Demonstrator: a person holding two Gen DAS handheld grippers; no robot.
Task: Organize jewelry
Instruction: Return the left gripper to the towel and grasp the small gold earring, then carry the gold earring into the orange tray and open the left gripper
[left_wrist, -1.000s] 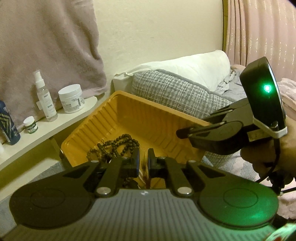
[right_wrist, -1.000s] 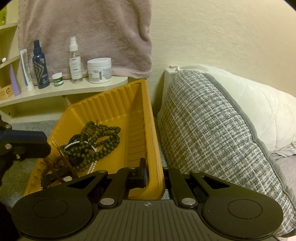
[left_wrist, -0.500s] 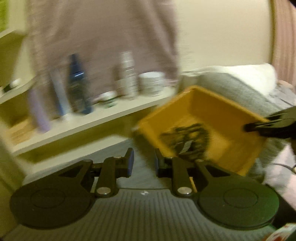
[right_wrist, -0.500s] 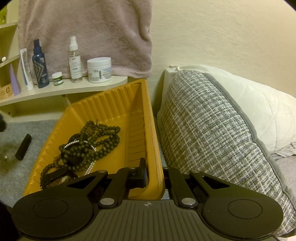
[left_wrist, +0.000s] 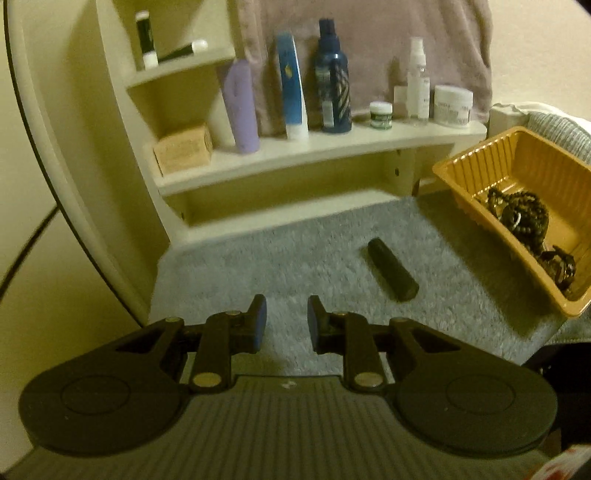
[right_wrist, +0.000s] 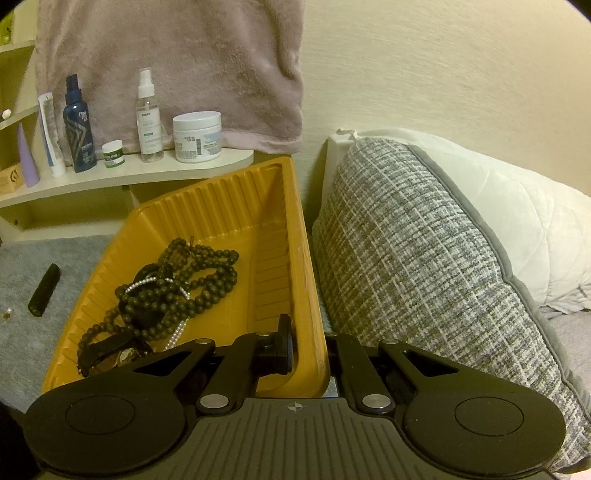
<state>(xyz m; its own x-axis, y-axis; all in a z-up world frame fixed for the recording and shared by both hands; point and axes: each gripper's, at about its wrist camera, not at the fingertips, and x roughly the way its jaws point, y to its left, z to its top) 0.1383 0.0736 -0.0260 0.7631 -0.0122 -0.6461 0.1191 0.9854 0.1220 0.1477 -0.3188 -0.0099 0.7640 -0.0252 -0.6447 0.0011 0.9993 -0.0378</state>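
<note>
Left wrist view: the left gripper (left_wrist: 283, 319) hangs over the grey carpet (left_wrist: 303, 254), its fingers (left_wrist: 257, 321) parted with nothing between them. A short black cylinder (left_wrist: 392, 269) lies on the carpet just ahead to the right. Farther right sits the ribbed orange plastic tray (left_wrist: 469, 184), holding a tangle of dark bead necklaces (left_wrist: 524, 218). From the right wrist view, the right gripper (right_wrist: 308, 347) is clenched on the tray's near right wall (right_wrist: 308, 295), beside a grey woven cushion (right_wrist: 424, 266). Bottles and jars stand on the cream shelf (right_wrist: 122, 177) behind.
</note>
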